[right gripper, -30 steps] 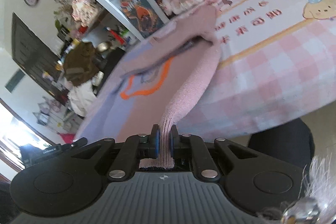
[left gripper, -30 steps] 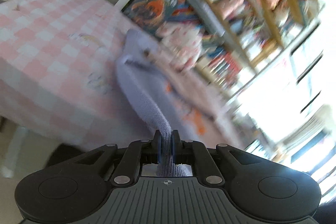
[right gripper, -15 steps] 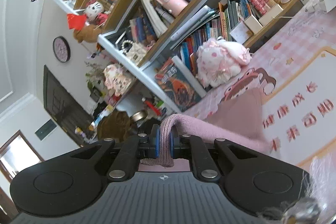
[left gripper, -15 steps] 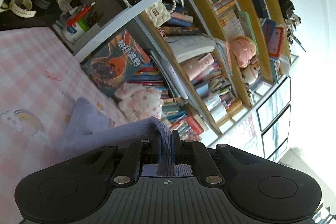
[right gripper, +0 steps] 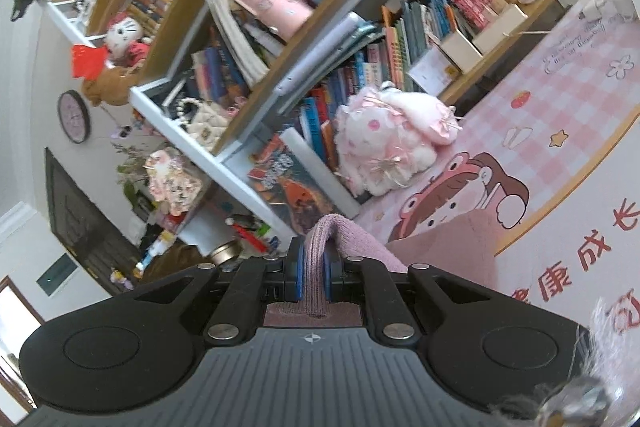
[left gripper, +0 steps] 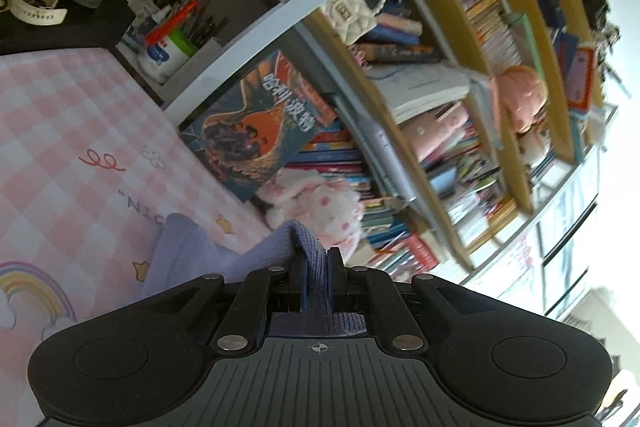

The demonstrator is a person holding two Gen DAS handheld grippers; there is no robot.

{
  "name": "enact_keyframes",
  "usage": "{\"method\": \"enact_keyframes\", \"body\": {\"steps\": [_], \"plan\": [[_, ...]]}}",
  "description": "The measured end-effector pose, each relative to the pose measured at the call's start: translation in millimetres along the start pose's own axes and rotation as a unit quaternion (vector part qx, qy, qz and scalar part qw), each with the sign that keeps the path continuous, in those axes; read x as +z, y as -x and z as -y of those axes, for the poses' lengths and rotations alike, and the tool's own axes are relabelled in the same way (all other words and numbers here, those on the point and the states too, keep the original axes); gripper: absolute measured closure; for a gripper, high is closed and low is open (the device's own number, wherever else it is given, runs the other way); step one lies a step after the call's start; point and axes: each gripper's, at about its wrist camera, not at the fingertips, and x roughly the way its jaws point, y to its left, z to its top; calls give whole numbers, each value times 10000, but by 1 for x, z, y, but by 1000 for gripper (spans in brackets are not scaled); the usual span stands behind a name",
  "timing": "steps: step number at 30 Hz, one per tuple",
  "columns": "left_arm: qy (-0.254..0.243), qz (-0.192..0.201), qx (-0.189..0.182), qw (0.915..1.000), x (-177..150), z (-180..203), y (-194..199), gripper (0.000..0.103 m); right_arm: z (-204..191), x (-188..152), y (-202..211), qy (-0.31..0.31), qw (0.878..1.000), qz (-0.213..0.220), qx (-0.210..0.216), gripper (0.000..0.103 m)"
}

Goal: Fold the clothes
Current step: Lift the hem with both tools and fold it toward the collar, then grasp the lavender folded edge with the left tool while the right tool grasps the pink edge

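Left wrist view: the left tongs [left gripper: 316, 267] are pinched tight on a lilac knit edge of the garment [left gripper: 180, 251], which trails down to the pink checked counter [left gripper: 60, 131] below. A second ago this view looked down on the counter edge with the cloth stretched out; now it faces the bookshelf [left gripper: 420, 115] and the plush toy [left gripper: 320, 203].

Right wrist view: the right tongs [right gripper: 314, 273] are clamped just as tight on a pink knit edge of the same garment [right gripper: 448, 247], whose body lies on the counter [right gripper: 560, 115]. Earlier the cloth hung off the counter's near side.

The step looks like carrying the held hem forward over the body for a fold; next, both edges need lowering evenly and laying flat before release.
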Motion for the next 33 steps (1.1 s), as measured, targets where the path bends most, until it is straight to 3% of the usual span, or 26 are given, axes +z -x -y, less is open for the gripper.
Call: {"method": "enact_keyframes", "body": {"steps": [8, 12, 14, 15, 16, 17, 18, 19, 23, 25, 28, 33], "plan": [[-106, -225, 476, 9986, -2, -19, -34, 94, 28, -1, -34, -178, 9990, -158, -366, 94], [-187, -353, 613, 9973, -1, -26, -40, 88, 33, -2, -50, -99, 9979, -288, -564, 92], [-244, -416, 648, 9967, 1, -28, -42, 77, 35, -3, -56, -68, 9970, -359, -688, 90], [-268, -403, 666, 9966, 2, -28, -40, 71, 36, -4, -56, -80, 9969, -376, -683, 84], [-302, -356, 686, 9966, 3, -28, -36, 56, 35, -3, -56, -86, 9970, -372, -667, 77], [-362, -291, 712, 9964, 4, -28, -31, 50, 34, -3, -53, -32, 9971, -300, -701, 72], [-422, -226, 738, 9961, 5, -28, -26, 45, 32, -4, -50, 29, 9970, -220, -740, 59], [-482, -160, 764, 9958, 6, -28, -21, 45, 30, -3, -45, 131, 9965, -102, -816, 50], [-793, -288, 1006, 9913, 5, -28, -12, 45, 23, -1, -32, 654, 9918, 63, -1097, 49], [-1165, -488, 1206, 9846, 1, -24, -16, 45, 20, -3, -34, 1009, 9865, -108, -1288, 49], [-1760, -815, 1377, 9713, -6, -15, -30, 45, 10, -15, -47, 1802, 9687, -523, -1625, 49], [-2849, -1242, 1758, 9341, -14, 2, -63, 45, -1, -31, -83, 3005, 9283, -998, -1948, 50]]}}
